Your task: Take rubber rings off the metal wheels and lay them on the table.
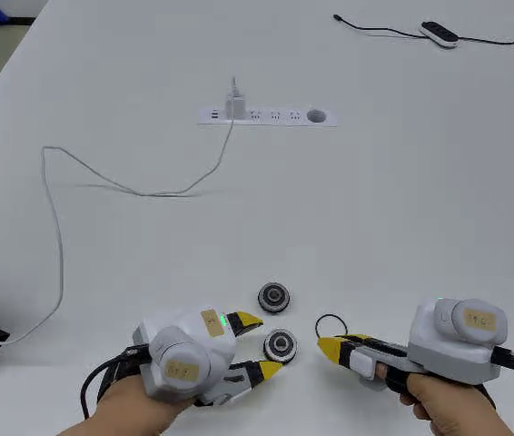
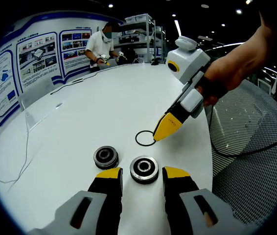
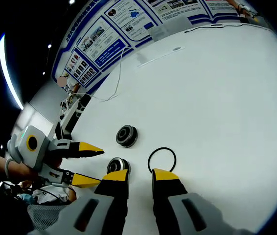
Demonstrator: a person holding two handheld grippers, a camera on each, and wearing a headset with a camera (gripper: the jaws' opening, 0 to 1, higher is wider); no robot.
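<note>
**Q:** What's nearest you?

**A:** My left gripper (image 1: 263,344), jaws spread, holding nothing. The near wheel (image 1: 280,344) lies flat on the desk (image 1: 375,209) right between the yellow tips, and I can't say whether they touch it. My right gripper (image 1: 328,347) is just beside it. In its own view its jaws stand a little apart and are empty.

**Q:** Is a ring off already?

**A:** One rubber ring (image 3: 149,160) lies loose and flat on the desk, directly ahead of the right gripper's tips. The far wheel (image 1: 273,296) sits a little beyond the near one, apart from it. Both wheels show a dark band round a shiny hub. I can't tell from here which of them carries rubber.

**Q:** How will they handle?

**A:** I'd expect the wheel to be hard, dense for its size, and ready to skate on this smooth top. It needs clamping across its rim with the left gripper. The ring should be light, soft and stretchy, and grippy rather than slick. I'd nip it at the outer edge with one right tip under the band and peel it sideways rather than pulling straight. It's thin, so a pinch could slip off. Once free it will go limp.

**Q:** And beyond the wheels?

**A:** A white cable (image 1: 57,227) loops across to a power strip (image 1: 266,115), and a black lead (image 1: 439,34) lies at the far edge. All of it is well apart from the work.
</note>
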